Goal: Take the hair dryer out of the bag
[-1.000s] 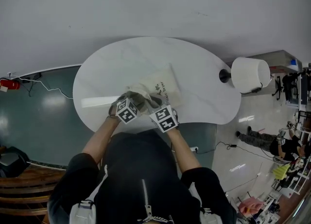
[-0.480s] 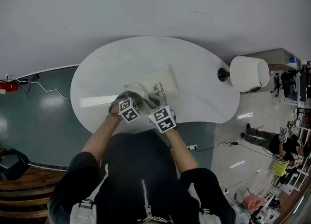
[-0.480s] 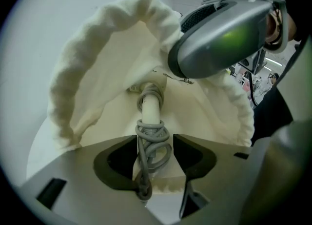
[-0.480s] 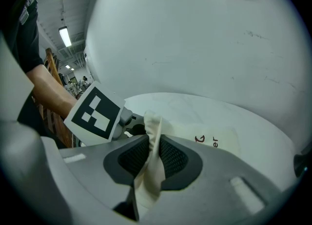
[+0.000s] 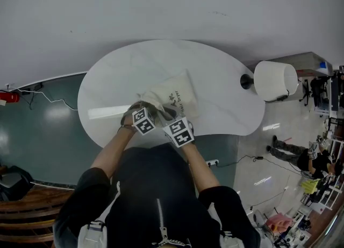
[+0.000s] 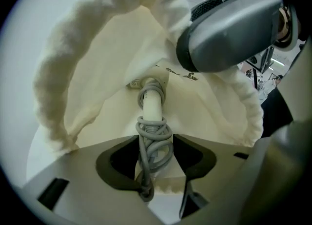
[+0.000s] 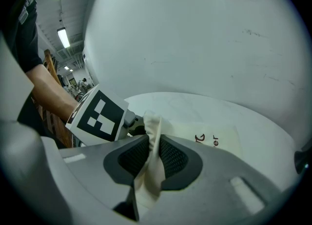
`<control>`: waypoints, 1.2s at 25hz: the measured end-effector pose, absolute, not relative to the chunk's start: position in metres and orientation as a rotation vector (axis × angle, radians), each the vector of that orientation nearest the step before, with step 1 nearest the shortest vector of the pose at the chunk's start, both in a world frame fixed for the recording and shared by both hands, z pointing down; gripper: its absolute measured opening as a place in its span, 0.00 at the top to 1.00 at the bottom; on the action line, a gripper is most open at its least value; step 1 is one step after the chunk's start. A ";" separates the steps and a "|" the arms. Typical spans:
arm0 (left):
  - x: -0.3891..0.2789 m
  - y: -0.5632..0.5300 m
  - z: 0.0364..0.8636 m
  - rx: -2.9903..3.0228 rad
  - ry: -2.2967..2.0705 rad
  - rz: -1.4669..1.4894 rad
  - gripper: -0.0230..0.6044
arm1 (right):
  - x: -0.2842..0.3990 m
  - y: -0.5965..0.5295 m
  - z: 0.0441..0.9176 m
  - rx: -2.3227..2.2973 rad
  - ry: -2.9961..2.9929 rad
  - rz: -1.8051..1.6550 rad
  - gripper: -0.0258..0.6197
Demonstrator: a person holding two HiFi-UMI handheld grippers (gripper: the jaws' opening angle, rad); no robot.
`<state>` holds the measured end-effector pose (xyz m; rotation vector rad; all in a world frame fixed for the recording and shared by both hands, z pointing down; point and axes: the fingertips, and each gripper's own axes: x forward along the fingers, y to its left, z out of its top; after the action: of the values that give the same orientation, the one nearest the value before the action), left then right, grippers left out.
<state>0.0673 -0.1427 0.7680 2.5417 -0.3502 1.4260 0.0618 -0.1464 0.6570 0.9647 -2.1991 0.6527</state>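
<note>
A cream cloth bag (image 5: 174,98) lies on the white oval table (image 5: 215,69). My right gripper (image 5: 167,114) is shut on a fold of the bag's rim (image 7: 152,138) and holds the mouth up. My left gripper (image 5: 153,112) reaches steeply down into the open mouth (image 6: 63,72). Inside lies the hair dryer's white handle (image 6: 152,106), wound with its grey cord (image 6: 154,141). That corded handle sits between my left gripper's (image 6: 155,158) wide jaws, and a slim gap shows on the right side. The dryer's head is hidden deeper in the cloth.
A white drum-shaped lamp (image 5: 276,81) stands past the table's right end. The right gripper's grey body (image 6: 229,29) hangs over the bag's mouth, close to the left one. The left gripper's marker cube (image 7: 100,114) sits just left of the pinched cloth.
My left gripper has dipped slightly further into the bag's mouth. The right gripper keeps its hold on the rim and has not moved.
</note>
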 end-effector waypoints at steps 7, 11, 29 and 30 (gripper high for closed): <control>0.067 -0.140 0.759 2.520 -0.357 1.404 0.62 | 0.064 -0.143 0.655 0.974 -2.195 0.658 0.86; 0.067 -0.137 0.753 2.523 -0.357 1.377 0.63 | 0.065 -0.141 0.658 0.984 -2.183 0.652 0.86; 0.060 -0.117 0.732 2.513 -0.384 1.359 0.66 | 0.063 -0.130 0.661 1.005 -2.154 0.645 0.86; 0.060 -0.116 0.730 2.513 -0.385 1.358 0.66 | 0.063 -0.130 0.662 1.004 -2.154 0.646 0.86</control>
<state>0.0596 -0.1162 0.7303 2.5134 -0.3853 1.3578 0.0632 -0.1295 0.6615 1.0044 -2.1540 0.6455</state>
